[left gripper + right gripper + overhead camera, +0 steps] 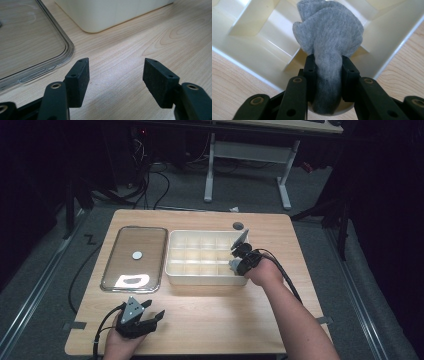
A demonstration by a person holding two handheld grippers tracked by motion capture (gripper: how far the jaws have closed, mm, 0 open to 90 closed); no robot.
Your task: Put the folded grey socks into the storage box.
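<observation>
A cream divided box (172, 270) stands in the middle of the table. My right gripper (234, 265) hangs over the box's near right corner, shut on a rolled grey sock (329, 40). The sock bulges out beyond the jaws above a corner compartment of the cream divided box (257, 52). My left gripper (155, 316) rests low over the table near the front left edge, open, nothing between its fingers (80, 80). In the left gripper view the box's outer wall (110, 15) lies ahead.
A clear lid (134, 257) lies flat to the left of the box; its rim (62, 50) is just ahead of my left gripper. A small dark round hole (238, 226) sits behind the box. Bare wood spreads in front of the box.
</observation>
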